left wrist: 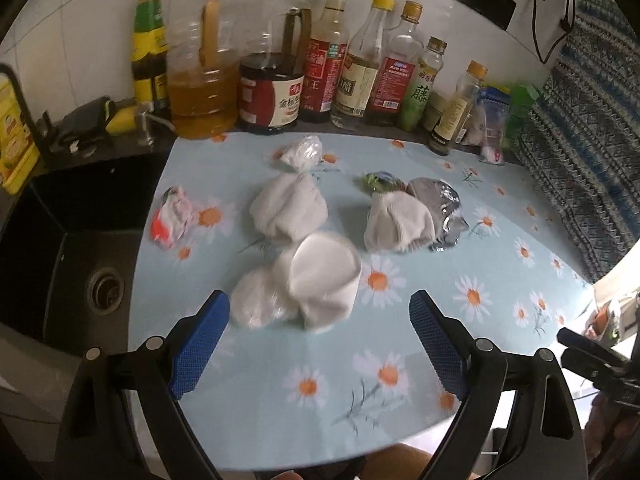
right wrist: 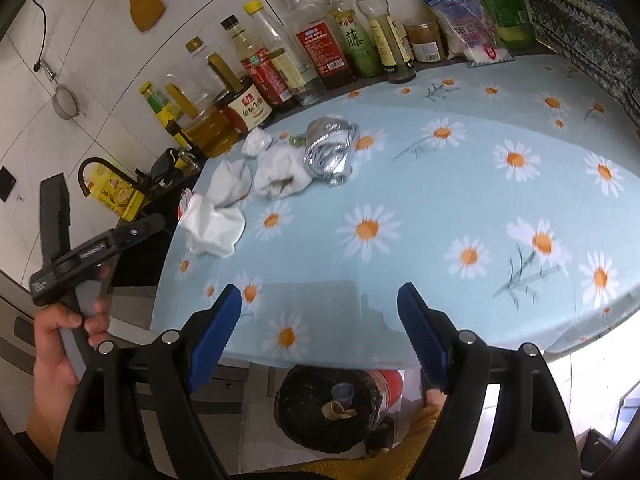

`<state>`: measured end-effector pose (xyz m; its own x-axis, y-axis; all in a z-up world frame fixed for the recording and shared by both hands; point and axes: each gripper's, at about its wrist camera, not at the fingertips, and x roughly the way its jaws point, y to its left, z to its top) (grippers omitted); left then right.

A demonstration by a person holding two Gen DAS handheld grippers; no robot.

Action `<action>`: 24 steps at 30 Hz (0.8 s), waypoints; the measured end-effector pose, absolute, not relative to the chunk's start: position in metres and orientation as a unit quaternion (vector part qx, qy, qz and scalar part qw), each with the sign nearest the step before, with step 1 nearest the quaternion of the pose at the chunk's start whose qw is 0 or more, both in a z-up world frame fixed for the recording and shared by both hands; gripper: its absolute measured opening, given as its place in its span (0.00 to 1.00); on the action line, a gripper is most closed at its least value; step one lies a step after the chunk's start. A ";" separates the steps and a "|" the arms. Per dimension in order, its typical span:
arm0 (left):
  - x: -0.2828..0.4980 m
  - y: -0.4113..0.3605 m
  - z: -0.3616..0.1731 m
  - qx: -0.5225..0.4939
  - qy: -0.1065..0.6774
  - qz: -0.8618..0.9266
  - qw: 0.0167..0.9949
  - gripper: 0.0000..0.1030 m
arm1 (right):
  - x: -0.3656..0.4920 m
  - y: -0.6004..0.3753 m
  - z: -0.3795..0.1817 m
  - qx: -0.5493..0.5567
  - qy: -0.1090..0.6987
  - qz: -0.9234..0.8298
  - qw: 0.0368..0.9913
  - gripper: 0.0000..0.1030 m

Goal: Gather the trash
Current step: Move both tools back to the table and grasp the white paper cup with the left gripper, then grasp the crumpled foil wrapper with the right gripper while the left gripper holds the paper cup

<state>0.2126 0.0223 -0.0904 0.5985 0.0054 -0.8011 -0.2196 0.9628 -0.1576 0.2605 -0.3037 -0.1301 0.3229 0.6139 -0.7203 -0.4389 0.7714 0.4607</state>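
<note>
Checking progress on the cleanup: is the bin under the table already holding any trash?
Yes. The right wrist view shows the black-lined bin below the table edge holding a small cup and brown scrap.

A glossy, smooth daisy-print cloth (right wrist: 460, 208) covers the counter. Crumpled white tissues (left wrist: 320, 280), soft and matt, lie beside a shiny, creased silver foil pouch (right wrist: 330, 148). Clear glass and plastic bottles (left wrist: 276, 68) gleam against glazed white wall tiles (right wrist: 100, 60), where a matt wooden spatula (right wrist: 140, 4) hangs.
</note>
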 end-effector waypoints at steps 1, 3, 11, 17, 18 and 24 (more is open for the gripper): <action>0.220 0.021 -0.093 -0.117 0.445 0.065 0.885 0.86 | 0.266 -0.304 -0.131 0.089 0.482 0.329 0.807 0.77; 0.229 0.019 -0.099 -0.107 0.446 0.073 0.885 0.86 | 0.277 -0.303 -0.132 0.082 0.481 0.333 0.807 0.77; 0.256 0.019 -0.118 -0.101 0.460 0.104 0.876 0.85 | 0.314 -0.304 -0.141 0.095 0.482 0.353 0.796 0.77; 0.269 0.012 -0.127 -0.074 0.473 0.126 0.869 0.76 | 0.343 -0.301 -0.149 0.094 0.494 0.369 0.782 0.77; 0.270 0.011 -0.128 -0.069 0.475 0.133 0.867 0.76 | 0.346 -0.300 -0.148 0.094 0.492 0.371 0.782 0.77; 0.274 0.011 -0.136 -0.064 0.482 0.155 0.860 0.54 | 0.374 -0.292 -0.151 0.099 0.500 0.384 0.770 0.77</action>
<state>0.2741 0.0107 -0.1356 0.4864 0.2061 -0.8491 -0.3287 0.9436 0.0407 0.3739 -0.2918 -0.1515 0.2049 0.6912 -0.6930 -0.4926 0.6846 0.5372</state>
